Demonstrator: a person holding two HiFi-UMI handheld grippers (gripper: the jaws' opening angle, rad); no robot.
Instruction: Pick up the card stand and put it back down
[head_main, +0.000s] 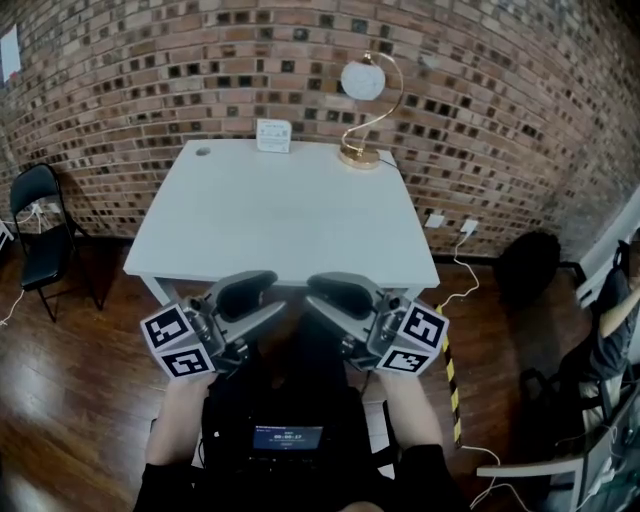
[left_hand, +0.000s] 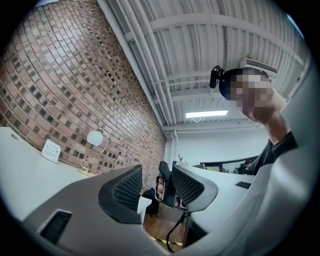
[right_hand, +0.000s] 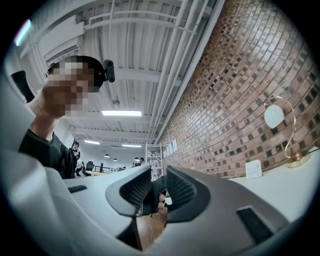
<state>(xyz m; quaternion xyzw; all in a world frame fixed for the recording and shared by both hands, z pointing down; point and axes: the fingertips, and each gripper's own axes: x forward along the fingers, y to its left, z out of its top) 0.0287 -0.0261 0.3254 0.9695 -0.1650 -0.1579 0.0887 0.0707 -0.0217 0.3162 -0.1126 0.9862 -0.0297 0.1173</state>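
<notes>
Nearest the lens, a dark chest pack with a small lit screen (head_main: 287, 437) is seen. Just above it the left tool (head_main: 268, 302) and the right tool (head_main: 318, 300) are held close to the body at the near edge of the white surface (head_main: 280, 220), with their tips turned toward each other. The card stand (head_main: 273, 135) is found upright at the far edge of the surface, near the brick wall and just left of the gold lamp (head_main: 358, 152). It is well apart from both tools and touched by neither.

The pickup is judged not yet begun, so the step in hand is the approach. A long reach across the bare surface would be called for next. One tool would have to be brought to the stand, its jaws set on either side and then closed gently, since so light a stand could be tipped or pushed toward the wall.

The left tool is spread, a clear gap being shown between its ribbed pads, and nothing is held. The right tool is parted less widely, and nothing is pinched there either; only the other tool is seen beyond its gap.
</notes>
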